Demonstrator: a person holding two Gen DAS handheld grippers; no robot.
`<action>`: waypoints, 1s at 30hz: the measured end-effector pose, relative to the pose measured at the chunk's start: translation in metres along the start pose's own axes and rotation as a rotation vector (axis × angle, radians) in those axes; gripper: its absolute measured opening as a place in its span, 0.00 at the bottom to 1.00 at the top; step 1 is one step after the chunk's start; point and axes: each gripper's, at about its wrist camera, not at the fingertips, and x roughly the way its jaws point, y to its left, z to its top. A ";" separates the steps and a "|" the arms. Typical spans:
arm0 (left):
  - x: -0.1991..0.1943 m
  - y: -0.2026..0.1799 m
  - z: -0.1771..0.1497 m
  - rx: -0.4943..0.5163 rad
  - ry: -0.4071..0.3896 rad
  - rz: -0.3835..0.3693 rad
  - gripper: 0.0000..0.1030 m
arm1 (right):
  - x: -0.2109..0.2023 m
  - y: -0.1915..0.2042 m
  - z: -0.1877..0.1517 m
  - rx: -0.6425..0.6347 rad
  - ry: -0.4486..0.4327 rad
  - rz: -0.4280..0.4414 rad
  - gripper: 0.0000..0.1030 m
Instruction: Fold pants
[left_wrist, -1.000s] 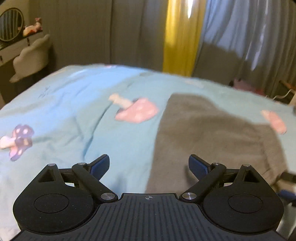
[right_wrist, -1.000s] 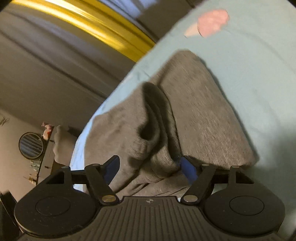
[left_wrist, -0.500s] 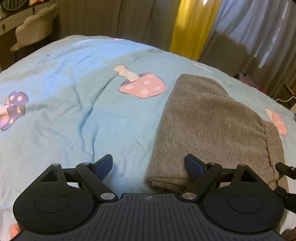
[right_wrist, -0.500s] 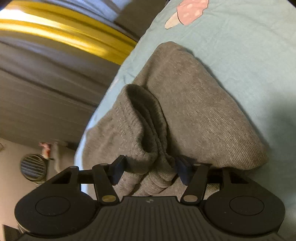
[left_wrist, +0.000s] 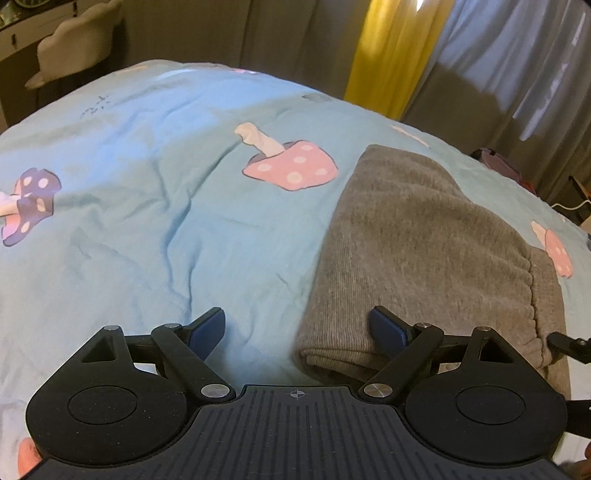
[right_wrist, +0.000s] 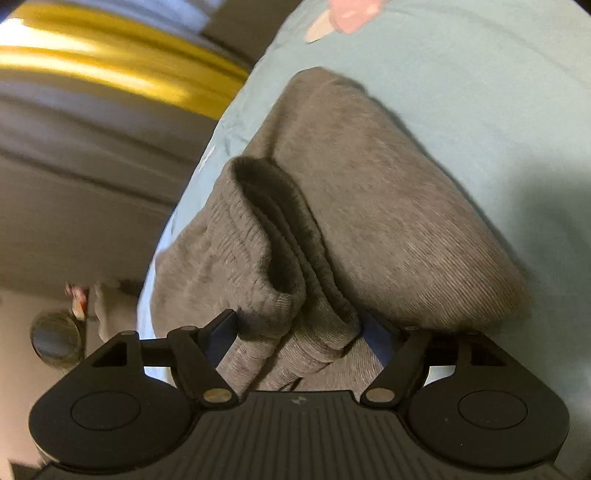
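Jaws first: left gripper (left_wrist: 297, 328) has its jaws wide apart with nothing between them. Right gripper (right_wrist: 299, 326) has its jaws closed partway around a bunch of grey fabric at the ribbed band. Cloth fills the gap and touches both pads, so we read it as gripped, though that view is motion-blurred and we can't vouch for how firm the hold is.

Pants (left_wrist: 417, 251) lie folded into a compact stack on the bed (left_wrist: 155, 206), on the blue mushroom-print cover. From the left camera the stack sits ahead and to the right. Its near-left corner lies just in front of the right-hand finger (left_wrist: 388, 328), which overlaps the fabric edge, while the other finger is over bare cover. The stack's long axis runs away from us toward the curtains (left_wrist: 391, 55).

The right gripper is the nearer one, already on the cloth at the near-right end, and its tip (left_wrist: 570, 345) shows at the edge of the left view. It's rolled hard to one side, so the bed tilts steeply in its view, and the ribbed band (right_wrist: 266, 236) stands up off the stack. The left gripper is level, low over the cover and pointing along the bed.

Our judgement: the next move needs the left gripper to shift right onto the near corner.
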 end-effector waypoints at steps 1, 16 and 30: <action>0.000 0.000 0.000 0.003 0.003 0.002 0.88 | -0.002 0.000 0.000 0.007 0.000 -0.004 0.73; 0.005 -0.003 0.000 0.011 0.014 0.014 0.87 | 0.014 0.005 -0.008 0.164 -0.124 0.014 0.50; 0.002 0.001 -0.001 -0.020 0.005 -0.017 0.86 | 0.031 0.055 0.001 -0.075 -0.093 -0.004 0.44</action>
